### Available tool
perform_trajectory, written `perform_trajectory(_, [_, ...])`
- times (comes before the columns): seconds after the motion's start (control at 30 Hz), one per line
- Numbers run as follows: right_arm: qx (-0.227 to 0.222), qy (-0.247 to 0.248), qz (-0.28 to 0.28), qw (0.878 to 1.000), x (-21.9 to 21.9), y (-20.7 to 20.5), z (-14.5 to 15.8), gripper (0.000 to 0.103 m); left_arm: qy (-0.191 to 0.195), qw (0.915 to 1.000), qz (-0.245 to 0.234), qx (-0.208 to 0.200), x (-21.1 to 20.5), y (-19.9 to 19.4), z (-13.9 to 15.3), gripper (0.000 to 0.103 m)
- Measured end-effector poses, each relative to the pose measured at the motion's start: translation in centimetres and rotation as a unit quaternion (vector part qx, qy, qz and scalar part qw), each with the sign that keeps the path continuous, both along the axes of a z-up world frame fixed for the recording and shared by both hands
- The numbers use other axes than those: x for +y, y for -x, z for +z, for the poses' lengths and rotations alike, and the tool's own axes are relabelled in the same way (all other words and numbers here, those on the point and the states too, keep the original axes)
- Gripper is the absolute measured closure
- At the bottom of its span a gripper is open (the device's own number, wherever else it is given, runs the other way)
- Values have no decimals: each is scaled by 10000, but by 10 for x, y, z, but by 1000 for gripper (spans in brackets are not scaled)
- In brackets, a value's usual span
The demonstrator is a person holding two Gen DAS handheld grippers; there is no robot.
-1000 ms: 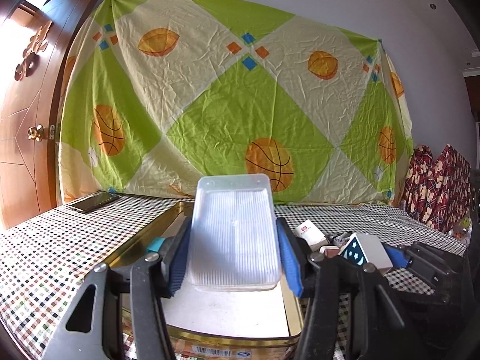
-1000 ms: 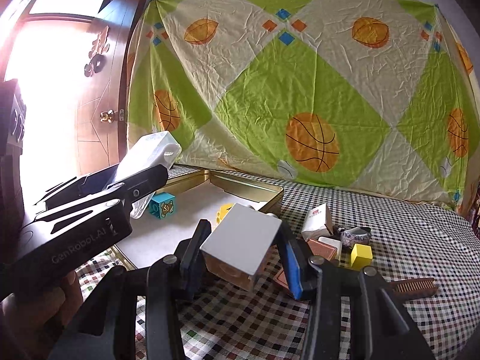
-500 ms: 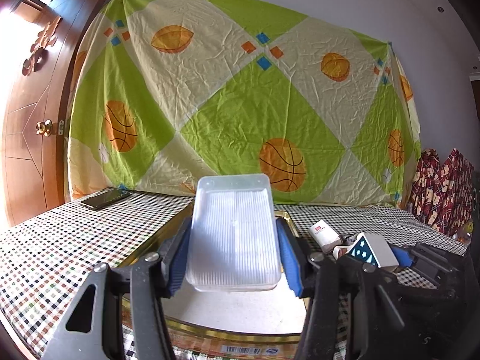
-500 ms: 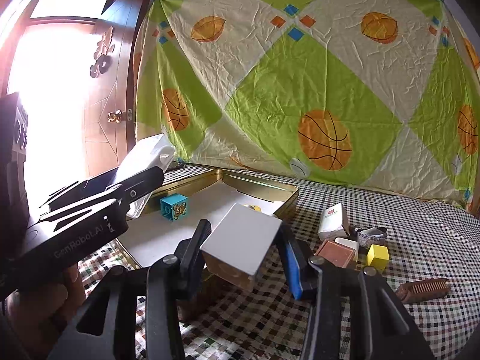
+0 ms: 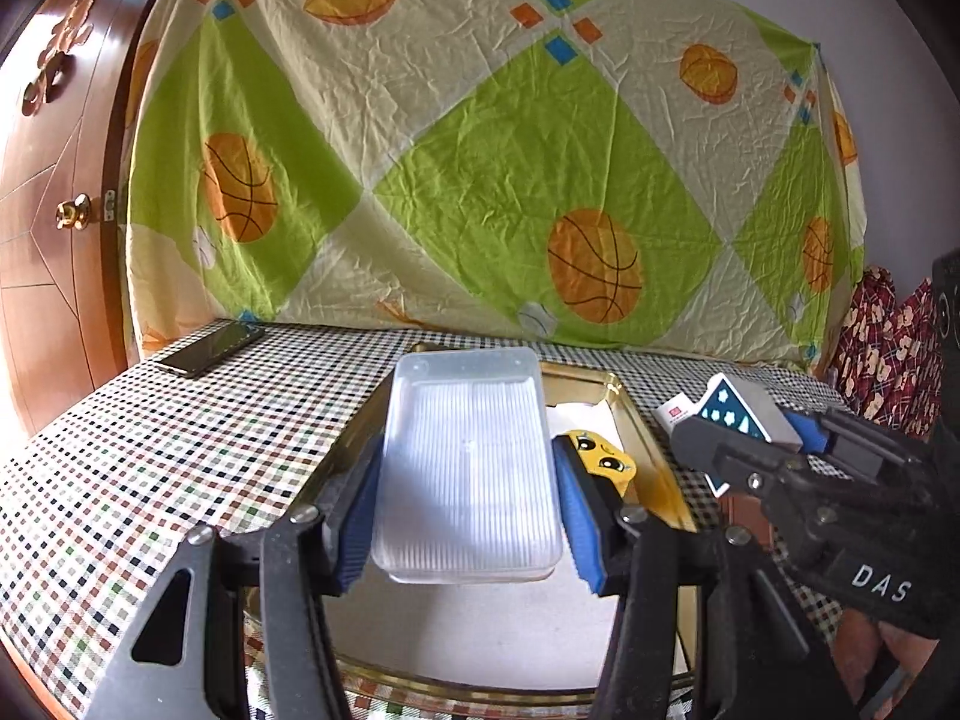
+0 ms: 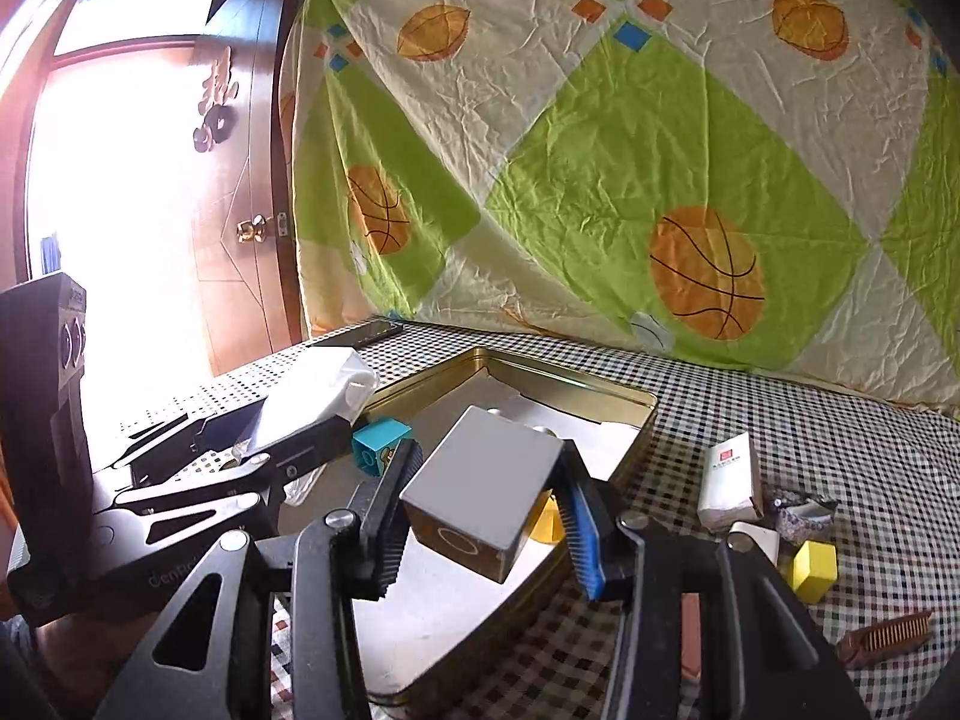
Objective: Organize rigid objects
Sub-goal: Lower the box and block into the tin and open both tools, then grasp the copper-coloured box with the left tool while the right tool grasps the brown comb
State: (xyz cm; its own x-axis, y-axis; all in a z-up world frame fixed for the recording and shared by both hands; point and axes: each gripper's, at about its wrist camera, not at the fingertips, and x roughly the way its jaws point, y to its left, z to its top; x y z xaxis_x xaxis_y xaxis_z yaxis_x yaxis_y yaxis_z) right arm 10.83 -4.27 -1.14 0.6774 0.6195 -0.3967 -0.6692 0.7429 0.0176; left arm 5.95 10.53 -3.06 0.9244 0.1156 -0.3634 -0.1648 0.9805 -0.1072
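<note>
My left gripper (image 5: 468, 510) is shut on a clear ribbed plastic box (image 5: 468, 462), held above the gold tin tray (image 5: 636, 432). A yellow toy block (image 5: 603, 459) lies in the tray just right of that box. My right gripper (image 6: 489, 510) is shut on a grey cube (image 6: 480, 480) with a ring on its brown face, held over the tray (image 6: 600, 399). In the left wrist view, the right gripper (image 5: 774, 456) comes in from the right with the cube (image 5: 741, 414). A teal block (image 6: 378, 438) sits in the tray near the left gripper (image 6: 270, 444).
On the checked cloth right of the tray lie a white carton (image 6: 729, 477), a yellow cube (image 6: 813, 564), a crumpled dark wrapper (image 6: 798, 510), a brown comb (image 6: 888, 636) and a reddish flat block (image 6: 690, 630). A phone (image 5: 210, 348) lies far left. A patterned sheet hangs behind.
Both grippers have shifted left over the tray with their loads. The grey cube now hangs over the tray's inside, and the yellow block has come into the left wrist view.
</note>
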Motion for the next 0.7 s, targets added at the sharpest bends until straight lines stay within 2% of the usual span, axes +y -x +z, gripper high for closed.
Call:
perform_trajectory(0.13, [323,256,36,9991,22,-29,-7,56,-126,9986,20,506,5,-19,-2,49])
perform_trajectory(0.27, [679,440,80,9967,38,-56,-19,55,-137,9971,2,746,14,-32,-4,49])
perform_trajectory(0.3, [744,424,55,9963,40,-61,-22,53,-206,9971,76,733,14,-33,-3,47])
perform_trajectory(0.33, [776,400,4,9962,40,-64,-23,49,-258,9970,124,717,14,-33,-2,38])
perform_trajectory(0.4, [753,359,-212,9963,36,-67,-23,34,-291,9968,164,727,15,-34,-1,32])
perform_trajectory(0.47, [762,274,-268,9964,27,-65,-22,27,-215,9974,242,651,18,-31,2,18])
perform_trajectory(0.53, [757,268,-264,9964,14,-58,-20,26,-124,9983,300,482,17,-23,6,12])
perform_trajectory(0.6, [661,344,-407,9964,-5,-50,-18,26,-74,9992,288,280,11,-15,12,10])
perform_trajectory(0.7, [683,342,-700,9946,-47,-41,-17,26,-34,9999,43,119,-9,-8,20,8])
